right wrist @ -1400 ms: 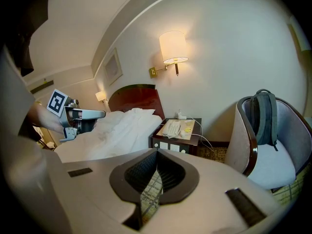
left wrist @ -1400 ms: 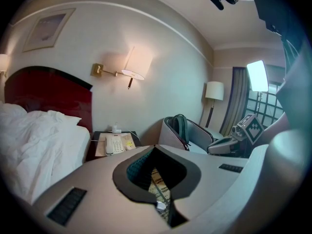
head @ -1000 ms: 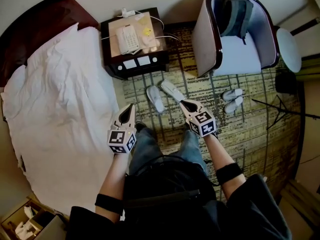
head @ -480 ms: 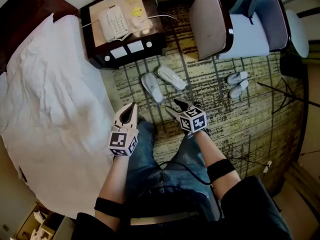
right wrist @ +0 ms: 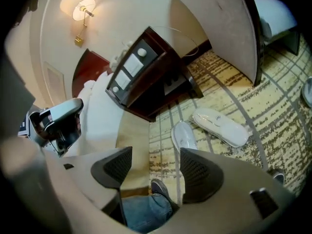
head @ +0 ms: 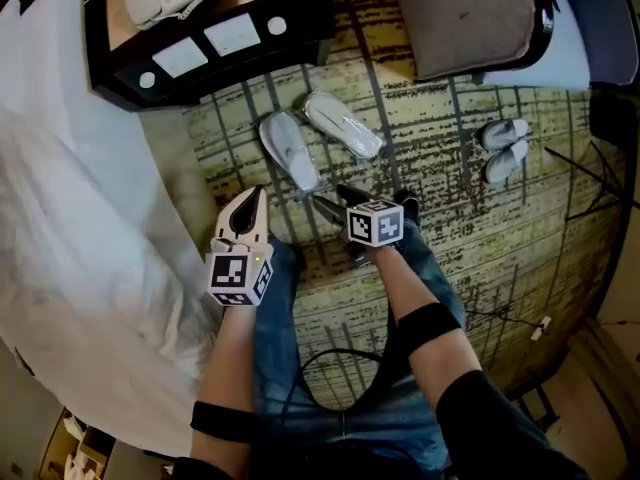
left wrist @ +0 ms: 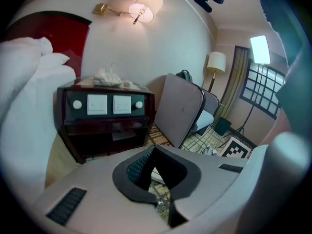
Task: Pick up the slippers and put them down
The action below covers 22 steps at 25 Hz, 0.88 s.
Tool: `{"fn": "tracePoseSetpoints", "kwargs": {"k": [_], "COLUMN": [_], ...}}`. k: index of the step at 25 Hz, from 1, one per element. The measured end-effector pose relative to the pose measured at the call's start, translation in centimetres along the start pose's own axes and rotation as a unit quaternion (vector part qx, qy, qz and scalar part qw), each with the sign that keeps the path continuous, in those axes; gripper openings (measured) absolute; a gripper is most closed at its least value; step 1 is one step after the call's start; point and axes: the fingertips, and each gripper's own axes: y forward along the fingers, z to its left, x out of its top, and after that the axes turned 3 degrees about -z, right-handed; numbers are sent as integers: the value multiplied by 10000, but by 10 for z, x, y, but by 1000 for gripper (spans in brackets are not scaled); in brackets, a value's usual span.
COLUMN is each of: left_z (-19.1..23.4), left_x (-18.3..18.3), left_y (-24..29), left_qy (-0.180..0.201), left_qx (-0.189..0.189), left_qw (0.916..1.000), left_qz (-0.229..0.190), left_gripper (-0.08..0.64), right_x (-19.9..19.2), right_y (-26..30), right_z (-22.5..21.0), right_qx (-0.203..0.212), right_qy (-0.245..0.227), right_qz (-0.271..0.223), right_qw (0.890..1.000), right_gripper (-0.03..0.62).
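The pair I'm after is the two white slippers (head: pixel 290 153) lying on the patterned carpet (head: pixel 450 228), just in front of the dark nightstand (head: pixel 200 53). They sit close together, toes splayed apart, a little ahead of both grippers.

The left gripper (head: pixel 255 200) has its jaws shut with nothing in them. The right gripper (head: pixel 330 200) has just been opening its jaws. They stand wide with nothing between them, only carpet and the toe of a shoe showing through the gap.

These look like thin hotel slippers. I'd expect them to be very light, soft and floppy, with a sole that bends if I take it by one end. My choice would be to pinch the upper band and sole together at the mouth, or grip the side of the sole near the middle.

The right gripper view shows both slippers flat and sole-down, the nearer one almost in line with its gap. The left gripper view mostly hides them behind its own closed jaws. Only the head view shows a second white pair (head: pixel 505 148) whole, well apart beside the armchair (head: pixel 470 18).
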Motion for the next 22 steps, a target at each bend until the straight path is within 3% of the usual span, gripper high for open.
{"fn": "tracePoseSetpoints", "kwargs": {"k": [6, 11, 16, 22], "left_z": [22, 35, 40, 48], "left_x": [-114, -186, -228, -253], "left_y": [75, 127, 164, 185], "left_qy": [31, 20, 49, 53], "left_qx": [-33, -55, -128, -160], "left_qw": [9996, 9989, 9985, 9983], "left_qz": [265, 463, 529, 549], "left_gripper": [2, 2, 2, 2], "right_x": [-57, -90, -108, -119], "right_y": [80, 133, 174, 214], "right_z": [-96, -158, -187, -205], "right_qx": [71, 163, 289, 369], "right_qy": [68, 57, 14, -48], "right_qz": [281, 456, 560, 570], "right_qw": [9996, 9988, 9980, 9977], "right_gripper": [331, 333, 330, 333]}}
